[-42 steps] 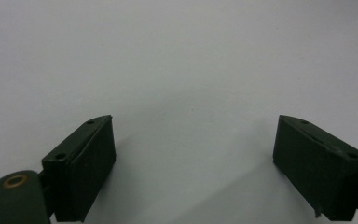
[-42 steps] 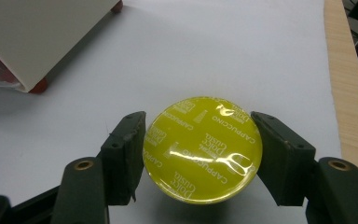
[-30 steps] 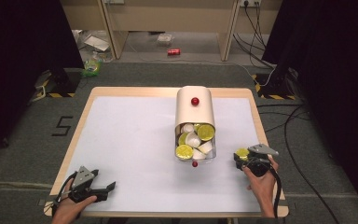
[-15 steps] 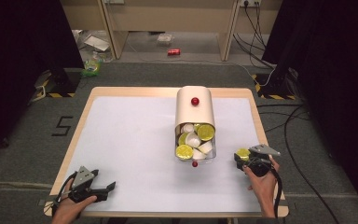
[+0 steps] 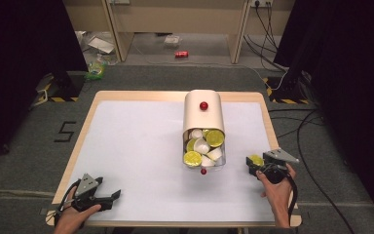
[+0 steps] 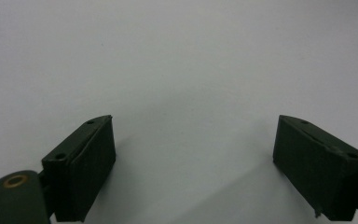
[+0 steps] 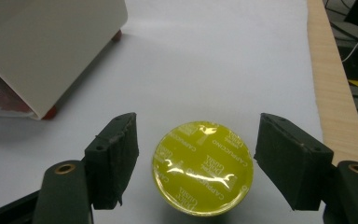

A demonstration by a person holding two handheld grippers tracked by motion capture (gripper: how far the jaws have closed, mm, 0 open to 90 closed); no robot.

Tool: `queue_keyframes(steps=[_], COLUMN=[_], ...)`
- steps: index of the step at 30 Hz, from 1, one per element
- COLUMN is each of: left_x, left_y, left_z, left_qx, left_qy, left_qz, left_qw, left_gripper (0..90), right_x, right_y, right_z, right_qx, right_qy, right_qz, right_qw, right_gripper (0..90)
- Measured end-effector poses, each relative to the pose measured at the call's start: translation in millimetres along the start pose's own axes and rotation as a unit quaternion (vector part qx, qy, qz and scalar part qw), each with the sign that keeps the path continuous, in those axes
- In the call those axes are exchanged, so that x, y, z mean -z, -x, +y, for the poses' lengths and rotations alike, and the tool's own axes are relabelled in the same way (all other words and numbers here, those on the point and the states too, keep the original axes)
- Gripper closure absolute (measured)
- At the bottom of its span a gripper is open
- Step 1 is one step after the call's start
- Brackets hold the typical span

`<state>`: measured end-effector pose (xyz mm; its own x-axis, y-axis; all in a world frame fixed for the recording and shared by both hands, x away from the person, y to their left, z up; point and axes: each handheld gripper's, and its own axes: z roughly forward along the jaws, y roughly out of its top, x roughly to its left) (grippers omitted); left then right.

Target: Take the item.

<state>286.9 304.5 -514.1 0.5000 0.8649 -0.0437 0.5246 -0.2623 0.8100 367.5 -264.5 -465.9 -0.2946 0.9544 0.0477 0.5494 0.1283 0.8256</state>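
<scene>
A capsule with a yellow foil lid (image 7: 203, 168) stands on the white table sheet near the right edge (image 5: 256, 159). My right gripper (image 7: 196, 149) straddles it with a visible gap on both sides. Its jaws have just been opening and its pads do not touch the capsule; from above the right gripper (image 5: 254, 165) lies low by the table's right side. A cream dispenser box (image 5: 203, 114) with a red knob lies in the middle, and its clear front (image 5: 203, 148) holds several yellow-lidded and white capsules. My left gripper (image 5: 112, 197) rests open at the front left, with bare sheet between its pads (image 6: 81, 168).
The wooden table edge (image 7: 335, 88) runs close to the right of the capsule. The dispenser's cream side (image 7: 51, 51) and a red foot (image 7: 50, 112) sit to the left of my right gripper. Cables (image 5: 316, 141) trail on the floor at the right.
The right gripper's jaws look slightly wider around the yellow-lidded capsule. Both hands and the dispenser box stay in place.
</scene>
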Motion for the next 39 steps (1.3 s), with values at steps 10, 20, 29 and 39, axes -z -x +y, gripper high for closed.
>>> queue_keyframes(steps=[10, 20, 29, 39], left_x=[0.0, -0.3, -0.3, -0.2], left_y=[-0.1, 0.2, 0.1, 0.1], left_z=[0.0, -0.1, -0.1, -0.2], left_qx=[0.0, 0.003, 0.003, 0.003], left_qy=[0.0, 0.0, 0.0, 0.0], left_qz=[0.0, -0.004, -0.004, -0.004], left_qw=[1.0, 1.0, 1.0, 1.0], left_gripper=[12.5, 12.5, 12.5, 12.5], right_x=[9.5, 15.8, 21.2, 25.0], right_y=[-6.7, -18.3, -30.9, -36.0], right_z=[9.4, 17.5, 24.5, 27.2], right_qx=[0.004, 0.012, 0.024, 0.029], right_qy=[0.029, 0.048, 0.061, 0.066], right_qz=[0.006, 0.015, 0.029, 0.032], right_qw=[0.9996, 0.9987, 0.9974, 0.9969], right_gripper=[30.2, 30.3, 30.6, 30.8])
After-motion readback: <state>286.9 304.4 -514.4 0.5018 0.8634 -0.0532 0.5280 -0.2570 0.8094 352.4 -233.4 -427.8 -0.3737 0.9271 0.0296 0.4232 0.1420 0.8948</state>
